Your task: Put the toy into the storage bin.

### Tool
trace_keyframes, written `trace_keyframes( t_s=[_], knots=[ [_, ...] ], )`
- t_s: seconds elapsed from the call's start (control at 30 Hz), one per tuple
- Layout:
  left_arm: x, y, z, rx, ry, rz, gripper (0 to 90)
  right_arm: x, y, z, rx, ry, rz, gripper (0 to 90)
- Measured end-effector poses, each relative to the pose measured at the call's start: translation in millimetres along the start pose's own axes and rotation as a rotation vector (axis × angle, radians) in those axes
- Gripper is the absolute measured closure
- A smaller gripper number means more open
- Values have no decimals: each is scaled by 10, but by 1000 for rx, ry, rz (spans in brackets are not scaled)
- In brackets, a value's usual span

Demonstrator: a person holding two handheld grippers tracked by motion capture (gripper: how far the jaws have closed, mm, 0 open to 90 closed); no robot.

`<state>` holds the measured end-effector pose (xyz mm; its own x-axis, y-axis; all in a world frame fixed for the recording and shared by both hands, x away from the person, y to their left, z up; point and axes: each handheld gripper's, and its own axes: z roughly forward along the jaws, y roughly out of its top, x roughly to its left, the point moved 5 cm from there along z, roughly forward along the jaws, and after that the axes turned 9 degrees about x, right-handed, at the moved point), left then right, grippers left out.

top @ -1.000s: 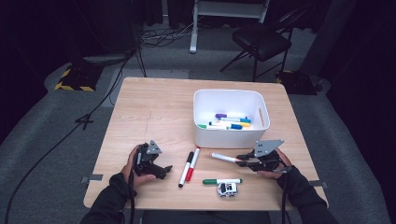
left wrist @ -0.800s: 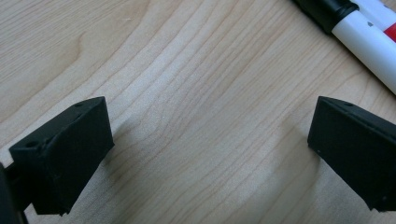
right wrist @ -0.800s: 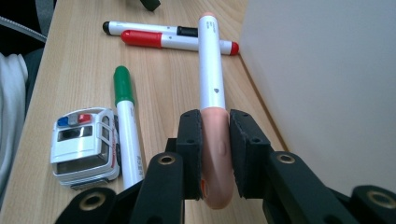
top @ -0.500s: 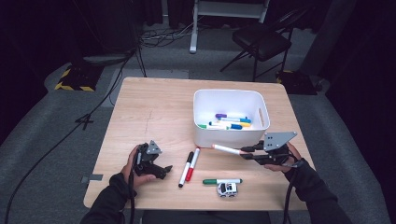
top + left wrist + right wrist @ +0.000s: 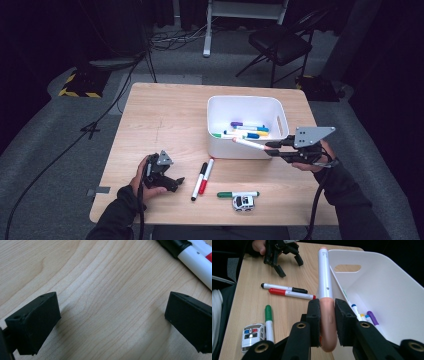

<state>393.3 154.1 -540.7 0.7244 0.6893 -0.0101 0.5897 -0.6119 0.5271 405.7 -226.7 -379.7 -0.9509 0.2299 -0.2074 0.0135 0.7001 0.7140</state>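
Right claw (image 5: 327, 315) clamps the peach-capped marker (image 5: 325, 277) beside the bin (image 5: 387, 290).

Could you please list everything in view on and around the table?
table: one, light wood, centre.
bin: one, white, on the table's right half.
markers in the bin: several, mixed caps, on its floor.
pink-capped marker: one, white barrel, held above the bin's front wall.
black-capped marker: one, on the table.
red-capped marker: one, beside the black one.
green-capped marker: one, near the front edge.
toy police car: one, white, beside the green marker.
chair: one, black, behind the table.
left tongs: open, resting on the table.
right tongs: shut on the pink-capped marker.
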Motion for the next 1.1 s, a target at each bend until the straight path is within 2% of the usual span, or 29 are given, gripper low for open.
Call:
trace_keyframes(
  t_s=[0.3,0.47,0.7,0.87,0.93,0.97,1.1],
  knots=[
    [-1,0,0,0,0,-1,2,-155,181,-134,-4,-30,-13,750],
    [-4,-2,-1,2,-1,-5,2,-272,258,-144,0,-48,-10,750],
    [0,0,0,0,0,0,2,-450,322,-58,33,-66,3,750],
    [0,0,0,0,0,0,2,-590,340,43,51,-66,32,750],
    [0,0,0,0,0,0,2,-620,335,66,64,-71,30,750],
    [0,0,0,0,0,0,2,-681,306,128,89,-70,46,750],
    [0,0,-1,1,-1,0,2,-773,249,217,117,-72,73,750]
  ],
)
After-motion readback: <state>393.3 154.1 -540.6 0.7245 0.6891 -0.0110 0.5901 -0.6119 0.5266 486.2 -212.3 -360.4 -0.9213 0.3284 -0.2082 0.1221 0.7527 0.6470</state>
